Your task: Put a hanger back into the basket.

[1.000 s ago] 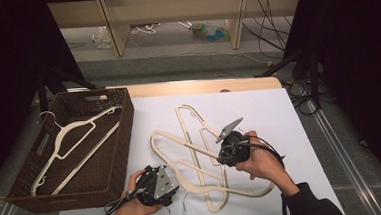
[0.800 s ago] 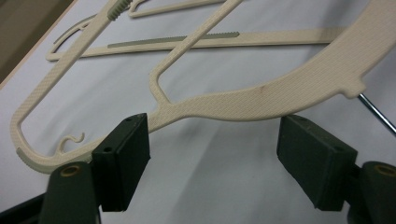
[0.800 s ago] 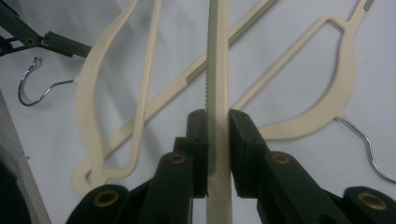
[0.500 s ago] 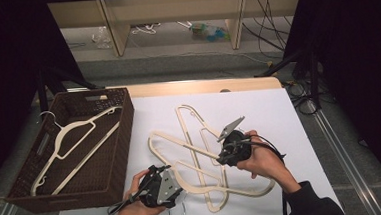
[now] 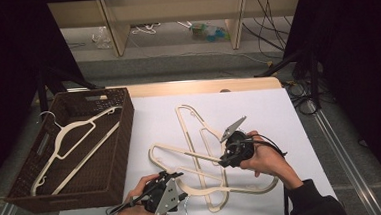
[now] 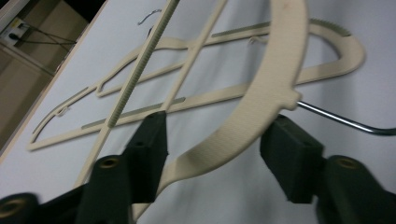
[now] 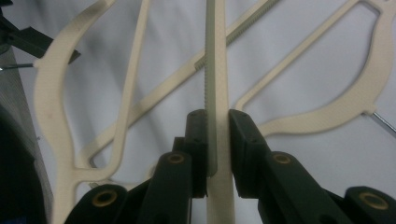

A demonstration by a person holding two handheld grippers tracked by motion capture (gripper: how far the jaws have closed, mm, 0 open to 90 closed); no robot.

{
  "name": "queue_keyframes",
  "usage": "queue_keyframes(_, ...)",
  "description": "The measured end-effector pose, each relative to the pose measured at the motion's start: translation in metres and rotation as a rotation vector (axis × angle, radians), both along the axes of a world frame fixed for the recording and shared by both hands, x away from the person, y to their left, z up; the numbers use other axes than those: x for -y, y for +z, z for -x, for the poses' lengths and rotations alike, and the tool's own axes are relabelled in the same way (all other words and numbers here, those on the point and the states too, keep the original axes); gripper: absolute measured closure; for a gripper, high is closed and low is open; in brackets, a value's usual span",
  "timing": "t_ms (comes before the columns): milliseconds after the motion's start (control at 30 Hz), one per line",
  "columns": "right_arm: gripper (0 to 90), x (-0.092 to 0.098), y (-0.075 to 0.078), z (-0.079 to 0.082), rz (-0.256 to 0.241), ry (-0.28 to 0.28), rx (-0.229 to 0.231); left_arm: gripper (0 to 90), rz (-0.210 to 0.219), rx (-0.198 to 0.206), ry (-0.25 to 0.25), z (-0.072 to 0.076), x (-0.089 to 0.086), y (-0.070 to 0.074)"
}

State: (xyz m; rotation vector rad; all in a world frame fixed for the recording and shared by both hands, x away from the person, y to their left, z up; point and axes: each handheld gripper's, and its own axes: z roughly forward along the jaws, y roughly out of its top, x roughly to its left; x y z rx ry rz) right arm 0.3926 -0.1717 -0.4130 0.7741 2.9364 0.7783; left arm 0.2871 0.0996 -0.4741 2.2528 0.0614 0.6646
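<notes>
Several cream plastic hangers [image 5: 195, 137] lie tangled on the white table [image 5: 258, 108]. My left gripper [image 5: 173, 181] sits at the near edge, open, with the curved shoulder of the nearest hanger [image 6: 261, 102] passing between its jaws and touching neither pad. That hanger's metal hook [image 6: 345, 121] sticks out to the right. My right gripper [image 5: 226, 160] is over the middle of the tangle, shut on a ridged hanger bar [image 7: 215, 70] that runs straight up between its pads [image 7: 198, 135].
A dark brown wicker basket [image 5: 125, 141] stands at the left of the table with one cream hanger [image 5: 75, 139] lying in it. Beyond the table's far edge are shelves and cables on the floor [image 5: 173, 28].
My left gripper has slid slightly toward the near edge and to the right along the nearest hanger. The right gripper has kept its hold in the same place.
</notes>
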Motion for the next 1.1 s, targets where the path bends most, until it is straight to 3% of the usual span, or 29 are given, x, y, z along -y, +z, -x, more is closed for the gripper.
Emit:
queue_keyframes(133,78.5,0.002,-0.002,-0.002,-0.01,0.009,-0.014,56.6,0.0,-0.001,-0.03,0.0,0.0,0.001)
queue_keyframes(200,78.4,0.003,-0.003,-0.002,-0.011,0.018,-0.018,58.5,-0.011,0.0,-0.075,0.002,0.001,0.001)
queue_keyframes(233,78.5,0.003,-0.004,-0.002,-0.011,0.025,-0.021,59.8,-0.014,0.023,-0.086,0.002,0.001,0.002)
queue_keyframes(600,78.2,0.007,-0.01,-0.005,-0.025,0.063,-0.048,68.8,-0.061,0.075,-0.207,0.004,0.006,0.012)
queue_keyframes(733,77.8,0.011,-0.01,-0.007,-0.036,0.064,-0.058,72.5,-0.039,0.093,-0.219,0.003,0.007,0.021)
queue_keyframes(900,77.4,0.014,-0.012,-0.009,-0.041,0.064,-0.067,76.3,-0.077,0.123,-0.23,0.001,0.01,0.036)
queue_keyframes(1100,76.8,0.017,-0.016,-0.011,-0.048,0.061,-0.097,81.5,-0.038,0.116,-0.208,-0.005,0.015,0.057)
